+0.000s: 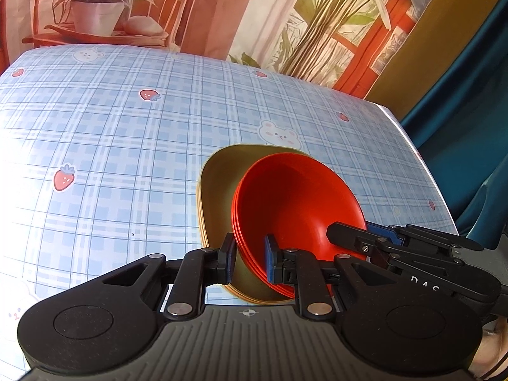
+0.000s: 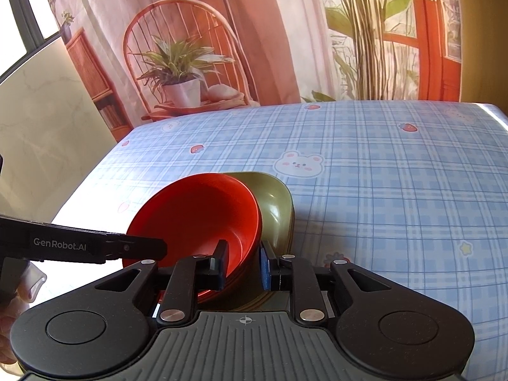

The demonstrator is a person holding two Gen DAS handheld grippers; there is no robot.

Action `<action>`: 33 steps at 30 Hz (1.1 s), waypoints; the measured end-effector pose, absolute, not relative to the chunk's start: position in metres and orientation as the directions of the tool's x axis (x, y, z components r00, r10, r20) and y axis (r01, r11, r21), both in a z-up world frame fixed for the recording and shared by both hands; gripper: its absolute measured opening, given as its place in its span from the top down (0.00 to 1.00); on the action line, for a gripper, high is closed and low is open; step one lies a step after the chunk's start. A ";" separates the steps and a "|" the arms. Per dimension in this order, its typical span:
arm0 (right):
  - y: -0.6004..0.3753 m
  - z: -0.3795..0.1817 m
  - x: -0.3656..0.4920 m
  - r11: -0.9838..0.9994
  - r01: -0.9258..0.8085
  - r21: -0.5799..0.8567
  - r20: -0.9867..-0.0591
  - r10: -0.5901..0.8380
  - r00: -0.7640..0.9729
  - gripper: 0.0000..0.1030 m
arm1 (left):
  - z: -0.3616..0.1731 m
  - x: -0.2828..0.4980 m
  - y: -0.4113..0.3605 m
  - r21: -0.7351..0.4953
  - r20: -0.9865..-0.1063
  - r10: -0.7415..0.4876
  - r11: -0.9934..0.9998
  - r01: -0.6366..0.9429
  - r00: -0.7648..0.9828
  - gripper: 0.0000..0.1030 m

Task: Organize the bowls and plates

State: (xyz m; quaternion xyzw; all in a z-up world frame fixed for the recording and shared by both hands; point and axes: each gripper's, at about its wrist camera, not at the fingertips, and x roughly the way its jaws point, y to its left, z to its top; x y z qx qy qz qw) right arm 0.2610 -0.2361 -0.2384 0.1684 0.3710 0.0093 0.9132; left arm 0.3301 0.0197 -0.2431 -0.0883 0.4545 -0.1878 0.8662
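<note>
A stack of red bowls (image 1: 295, 197) sits inside a stack of olive-green square plates (image 1: 219, 184) on the blue checked tablecloth (image 1: 111, 146). My left gripper (image 1: 250, 258) is shut on the near rim of the red bowls, one finger outside, one inside. My right gripper (image 2: 243, 265) is shut on the opposite rim of the same red bowls (image 2: 197, 212), next to the green plates (image 2: 276, 203). The right gripper also shows at the right edge of the left wrist view (image 1: 365, 238), and the left gripper shows at the left of the right wrist view (image 2: 143, 247).
The table's right edge (image 1: 412, 146) drops off to a teal curtain (image 1: 470, 133). A printed backdrop (image 2: 190, 73) with a chair and plants hangs behind the table. A pale wall panel (image 2: 47, 120) stands at the left of the right wrist view.
</note>
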 end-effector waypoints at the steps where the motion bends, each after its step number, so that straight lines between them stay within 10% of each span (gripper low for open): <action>1: -0.236 -0.239 0.261 0.943 0.108 0.315 -0.674 0.142 0.724 0.80 | -0.243 0.330 0.020 -0.324 -0.754 -0.405 0.914 0.243 0.517 0.82; 8: -0.241 -0.235 0.259 0.942 0.123 0.314 -0.665 0.126 0.736 0.80 | -0.239 0.333 0.021 -0.302 -0.754 -0.375 0.927 0.223 0.540 0.70; 22: -0.251 -0.210 0.242 0.938 0.181 0.294 -0.647 0.056 0.761 0.19 | -0.204 0.317 0.017 -0.198 -0.698 -0.286 0.958 0.207 0.656 0.05; 26: -0.251 -0.199 0.234 0.942 0.195 0.273 -0.639 0.026 0.769 0.00 | -0.196 0.312 0.017 -0.163 -0.701 -0.248 0.968 0.189 0.668 0.05; 33: -0.252 -0.181 0.221 0.942 0.215 0.258 -0.620 -0.010 0.785 0.00 | -0.173 0.295 0.015 -0.100 -0.680 -0.188 0.981 0.165 0.709 0.04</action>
